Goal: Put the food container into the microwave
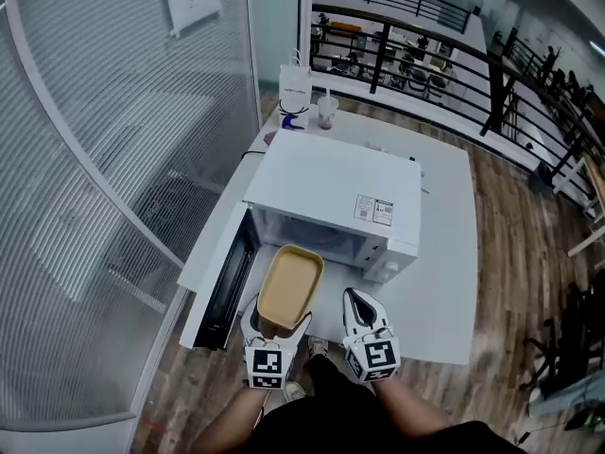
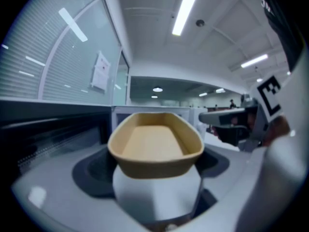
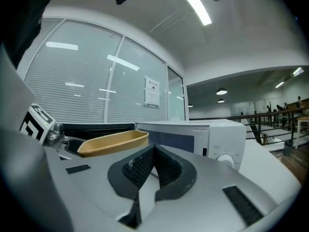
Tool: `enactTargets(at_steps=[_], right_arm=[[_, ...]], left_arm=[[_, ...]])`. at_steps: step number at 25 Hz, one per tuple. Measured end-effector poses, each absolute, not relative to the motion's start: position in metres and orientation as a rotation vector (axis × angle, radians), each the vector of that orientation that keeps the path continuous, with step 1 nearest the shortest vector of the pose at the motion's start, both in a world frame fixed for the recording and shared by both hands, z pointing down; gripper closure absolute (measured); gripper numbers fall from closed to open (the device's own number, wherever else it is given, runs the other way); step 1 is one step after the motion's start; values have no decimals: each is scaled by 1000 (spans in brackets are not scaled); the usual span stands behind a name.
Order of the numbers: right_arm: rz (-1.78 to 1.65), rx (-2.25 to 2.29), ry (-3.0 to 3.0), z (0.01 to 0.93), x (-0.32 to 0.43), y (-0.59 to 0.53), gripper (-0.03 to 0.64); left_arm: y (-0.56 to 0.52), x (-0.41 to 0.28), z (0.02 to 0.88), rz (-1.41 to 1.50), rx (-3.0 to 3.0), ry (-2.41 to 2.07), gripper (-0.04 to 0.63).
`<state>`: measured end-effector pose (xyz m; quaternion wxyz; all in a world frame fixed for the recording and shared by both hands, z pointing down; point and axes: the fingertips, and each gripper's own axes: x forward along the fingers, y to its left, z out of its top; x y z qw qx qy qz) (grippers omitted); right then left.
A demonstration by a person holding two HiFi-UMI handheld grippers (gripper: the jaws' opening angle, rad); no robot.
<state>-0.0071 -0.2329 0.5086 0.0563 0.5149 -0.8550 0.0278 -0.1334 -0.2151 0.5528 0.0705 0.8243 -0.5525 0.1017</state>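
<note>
An empty tan food container (image 1: 288,287) hangs in front of the white microwave (image 1: 336,192), whose door (image 1: 227,287) stands swung open to the left. My left gripper (image 1: 277,324) is shut on the container's near end, its jaws wide around it. In the left gripper view the container (image 2: 154,141) fills the middle, level, pointing toward the oven. To its right my right gripper (image 1: 354,298) is shut with nothing in it; its pads meet in the right gripper view (image 3: 152,151). That view also shows the container (image 3: 113,142) at the left and the microwave (image 3: 212,134) beyond.
The microwave stands on a white table (image 1: 444,253). A white paper bag (image 1: 294,88) and a cup with a straw (image 1: 327,112) sit at the table's far end. A glass wall (image 1: 95,159) runs along the left. Wooden floor lies to the right.
</note>
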Motion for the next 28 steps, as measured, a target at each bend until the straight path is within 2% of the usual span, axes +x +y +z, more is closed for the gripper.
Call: enactTargets(at_steps=[14,28], right_arm=[[205,1499,-2544,571,-11,-300,611],[247,1483,-2497,605,-6,-329,611]], left_arm=[[-312,-105,594,393,2456,-1631,100],[-381,-106,616,387,2382,-1638,100]])
